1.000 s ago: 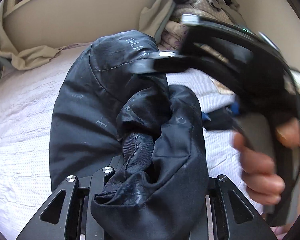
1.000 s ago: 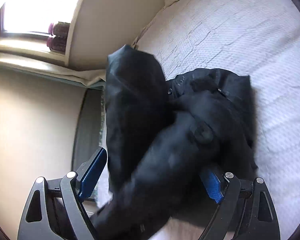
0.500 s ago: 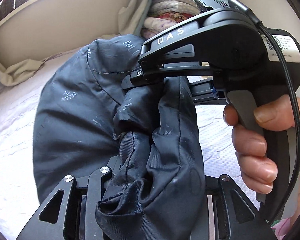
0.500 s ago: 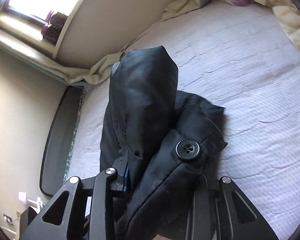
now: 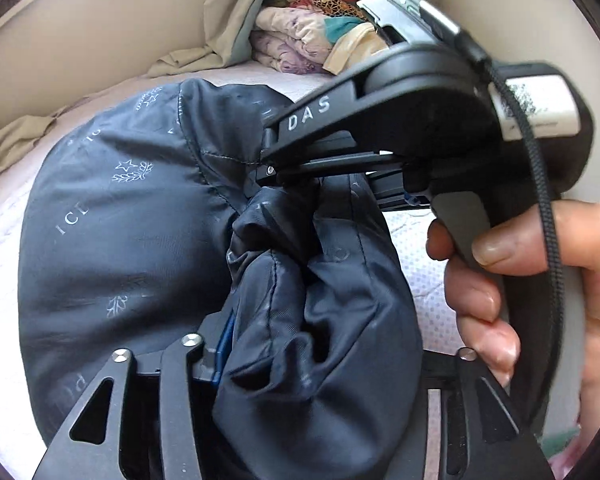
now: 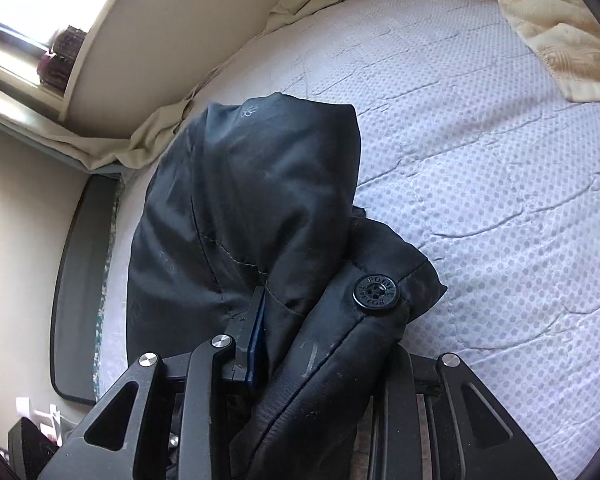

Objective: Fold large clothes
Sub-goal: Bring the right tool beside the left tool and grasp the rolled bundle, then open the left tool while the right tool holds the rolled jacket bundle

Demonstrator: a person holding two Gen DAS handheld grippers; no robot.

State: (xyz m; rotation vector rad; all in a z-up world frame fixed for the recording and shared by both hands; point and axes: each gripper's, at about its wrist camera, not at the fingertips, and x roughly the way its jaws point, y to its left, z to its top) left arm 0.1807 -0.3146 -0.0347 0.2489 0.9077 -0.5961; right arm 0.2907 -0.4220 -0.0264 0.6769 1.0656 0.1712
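A dark navy jacket [image 5: 120, 240] lies bunched on the bed, its printed lining turned outward. My left gripper [image 5: 320, 344] sits at the bottom of the left wrist view. Its jaws are opening: a thick roll of jacket still lies between them, and the blue pad of the left finger [image 5: 223, 340] shows bare beside the cloth. A hand [image 5: 500, 280] holds my right gripper [image 5: 268, 170], which bites the same roll a little farther along. In the right wrist view my right gripper [image 6: 324, 332] is shut on a fold of the jacket [image 6: 240, 200] just below a black button [image 6: 376, 293].
The white dotted bedcover [image 6: 480, 200] spreads to the right of the jacket. Folded blankets [image 5: 300, 44] are stacked at the far end by the wall. A cream blanket [image 6: 560, 40] lies at the upper right. A dark board [image 6: 80, 280] runs along the bed's left side.
My right gripper came in and closed on the jacket fold. My left gripper's jaws spread apart, baring the blue pad, and the left view drew nearer to the right gripper.
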